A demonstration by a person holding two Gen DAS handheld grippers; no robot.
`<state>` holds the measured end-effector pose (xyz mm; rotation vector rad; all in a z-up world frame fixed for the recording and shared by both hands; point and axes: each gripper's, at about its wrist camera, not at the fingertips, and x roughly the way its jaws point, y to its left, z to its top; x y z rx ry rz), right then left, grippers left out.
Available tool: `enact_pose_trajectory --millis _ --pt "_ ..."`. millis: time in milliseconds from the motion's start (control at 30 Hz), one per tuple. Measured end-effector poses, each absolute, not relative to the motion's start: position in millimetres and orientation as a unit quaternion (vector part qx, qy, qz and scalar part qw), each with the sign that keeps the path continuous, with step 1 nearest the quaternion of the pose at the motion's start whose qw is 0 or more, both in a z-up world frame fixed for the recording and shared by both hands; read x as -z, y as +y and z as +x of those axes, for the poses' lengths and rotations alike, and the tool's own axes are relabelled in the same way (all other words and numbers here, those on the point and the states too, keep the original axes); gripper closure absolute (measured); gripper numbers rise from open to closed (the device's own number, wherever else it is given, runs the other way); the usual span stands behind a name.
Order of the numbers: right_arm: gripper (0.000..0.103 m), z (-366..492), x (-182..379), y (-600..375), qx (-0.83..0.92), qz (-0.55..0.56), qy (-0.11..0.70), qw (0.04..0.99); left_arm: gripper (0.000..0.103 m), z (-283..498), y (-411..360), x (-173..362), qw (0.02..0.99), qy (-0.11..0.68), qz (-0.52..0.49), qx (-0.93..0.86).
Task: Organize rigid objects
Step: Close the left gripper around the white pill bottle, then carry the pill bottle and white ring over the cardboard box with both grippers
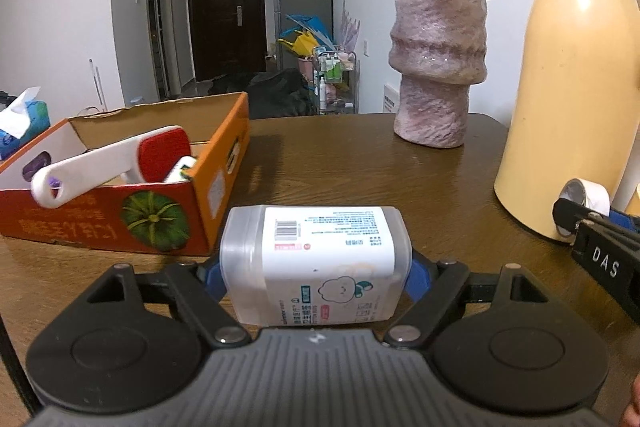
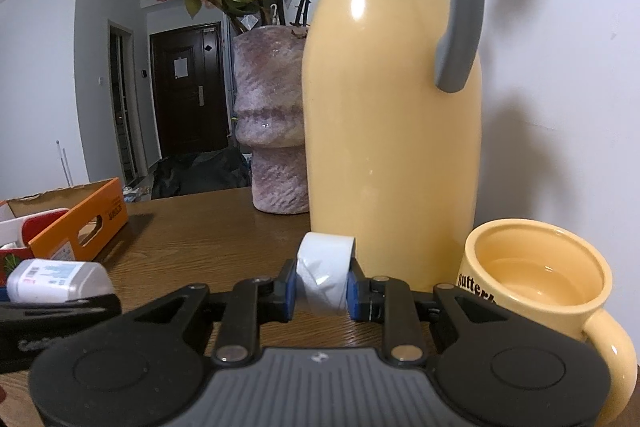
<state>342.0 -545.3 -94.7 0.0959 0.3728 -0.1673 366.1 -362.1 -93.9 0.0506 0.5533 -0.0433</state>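
Translucent white plastic forms the cotton-swab box (image 1: 316,263), which lies on its side on the tabletop (image 1: 360,179) between the blue pads of the left gripper (image 1: 316,273), just right of the orange cardboard box (image 1: 124,203). The jaws appear clamped on its two ends. For the step judged to be in hand, carrying it into the cardboard box, the grip is best kept at the ends, and the box lifted clear of the near cardboard wall before being moved left, then set down beside the red-and-white lint brush (image 1: 116,163) already lying inside. A printed label with a barcode and a cartoon figure is wrapped round it, and a clear lid is seen at its left end. A white tape roll (image 2: 325,273) is clenched in the right gripper (image 2: 322,293), near the yellow thermos (image 2: 392,107).
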Motion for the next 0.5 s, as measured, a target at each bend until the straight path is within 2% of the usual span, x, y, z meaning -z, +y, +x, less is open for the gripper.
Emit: enact_pose_trajectory --millis 500 --pt "0.079 307 93 -500 0.082 0.044 0.176 0.980 0.020 326 -311 89 0.964 0.264 0.023 0.009"
